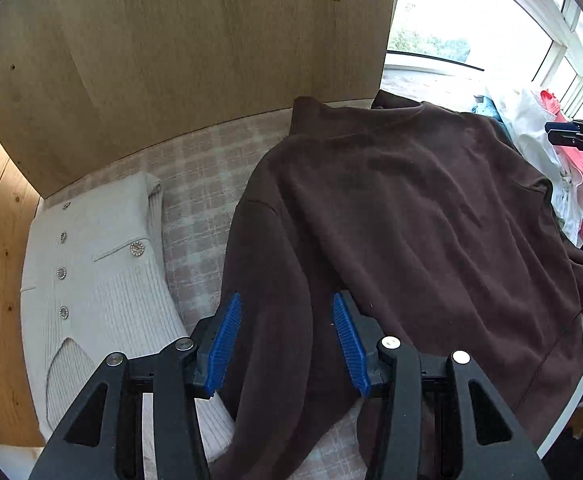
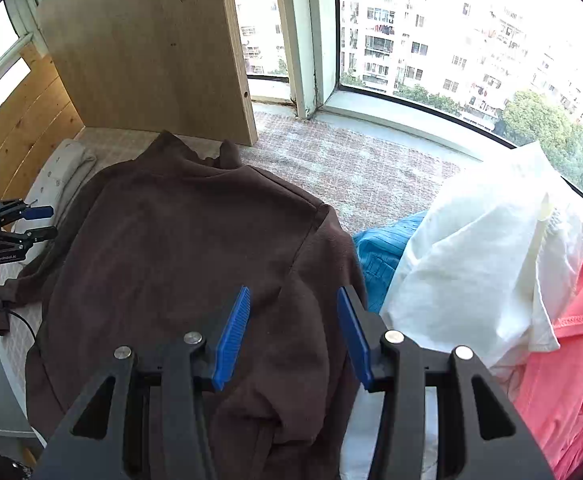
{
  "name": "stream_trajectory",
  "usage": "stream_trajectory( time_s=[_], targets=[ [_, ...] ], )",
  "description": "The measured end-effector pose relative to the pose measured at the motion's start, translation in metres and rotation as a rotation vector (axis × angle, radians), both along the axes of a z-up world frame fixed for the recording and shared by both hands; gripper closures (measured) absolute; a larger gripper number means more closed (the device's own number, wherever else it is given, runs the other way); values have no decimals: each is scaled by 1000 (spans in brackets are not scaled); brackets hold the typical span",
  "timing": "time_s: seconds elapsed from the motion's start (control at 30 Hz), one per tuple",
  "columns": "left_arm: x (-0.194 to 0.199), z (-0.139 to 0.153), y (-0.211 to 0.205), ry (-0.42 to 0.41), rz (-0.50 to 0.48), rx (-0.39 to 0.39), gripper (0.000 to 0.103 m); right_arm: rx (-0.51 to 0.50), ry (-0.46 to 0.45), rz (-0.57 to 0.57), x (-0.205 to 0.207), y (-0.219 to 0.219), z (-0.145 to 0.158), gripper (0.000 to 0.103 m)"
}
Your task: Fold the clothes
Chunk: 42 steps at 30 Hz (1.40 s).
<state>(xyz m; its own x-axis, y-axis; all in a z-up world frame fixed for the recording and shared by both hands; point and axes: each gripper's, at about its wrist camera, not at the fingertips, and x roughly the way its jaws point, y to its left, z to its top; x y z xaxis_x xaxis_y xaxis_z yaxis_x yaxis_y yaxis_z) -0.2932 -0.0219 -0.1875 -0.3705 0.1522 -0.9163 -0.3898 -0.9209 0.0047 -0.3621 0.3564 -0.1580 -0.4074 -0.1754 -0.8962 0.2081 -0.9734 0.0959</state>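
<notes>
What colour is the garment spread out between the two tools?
Dark brown. The sweater shows best in the right wrist view.

Wooden board [image 1: 195, 60] blocks behind; clothes pile [image 2: 491, 264] crowds right.

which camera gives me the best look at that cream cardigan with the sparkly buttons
The left wrist view. There the cream cardigan lies folded beside the brown sweater, with its buttons and ribbing clear. The right wrist view shows only a small strip of it at the far left, behind the sweater.
</notes>
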Motion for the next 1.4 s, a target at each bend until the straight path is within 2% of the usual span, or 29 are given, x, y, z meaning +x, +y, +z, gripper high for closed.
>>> stream_trajectory(
  time_s=[0.1,0.2,0.23,0.27,0.3,0.33,0.43,0.53,0.6,0.67,0.7,0.73,0.77,0.83,0.87,0.97,1.07,1.17,1.23,1.33,1.37,1.4],
  targets=[
    [-22,-23,4,-31,15,-30,57,12,-34,4,-24,6,-26,58],
    [-38,-38,6,-61,38,-60,58,-5,-58,35,-32,7,-39,58],
    [-42,-41,7,-68,38,-64,62,-15,-63,53,-32,6,-40,58],
    [-45,-44,8,-73,39,-68,69,-26,-69,71,-33,6,-41,64],
    [-47,-45,7,-78,44,-67,91,-37,-74,90,-34,5,-43,93],
    [-49,-46,6,-88,50,-57,99,-43,-77,106,-35,4,-43,97],
    [-48,-37,1,-70,67,-46,99,-15,-55,130,-34,7,-27,97],
    [-47,-14,-9,-8,91,-57,100,-14,-22,96,-41,26,-8,97],
    [-54,-4,-17,21,100,-60,99,61,-60,56,-50,32,-25,97],
    [-68,-16,-25,-8,128,-61,98,128,-103,32,-58,33,-41,91],
    [-74,-27,-26,-34,133,-80,90,137,-101,26,-58,31,-40,88],
    [-78,-35,-24,-44,130,-114,76,145,-94,22,-58,29,-38,86],
    [-79,-38,-23,-39,125,-142,73,150,-70,22,-57,26,-30,83],
    [-75,-29,-23,-11,121,-130,73,141,3,39,-54,20,-10,83],
    [-73,-21,-22,8,116,-121,73,119,36,60,-53,17,1,79],
    [-69,6,-14,77,80,-112,68,28,93,113,-61,6,16,54],
    [-82,18,7,125,36,-107,63,19,64,149,-82,-14,-2,54],
    [-104,7,30,80,-27,-67,63,26,21,164,-95,-26,-25,54],
    [-112,-8,43,55,-61,-109,63,5,7,164,-102,-25,-34,54],
    [-120,-29,50,3,-67,-104,65,-18,-41,175,-108,-25,-49,54],
    [-120,-33,51,-6,-68,-97,68,-14,-53,183,-110,-25,-53,58],
    [-119,-36,51,-13,-69,-85,79,-8,-65,188,-110,-26,-56,77]
  ],
)
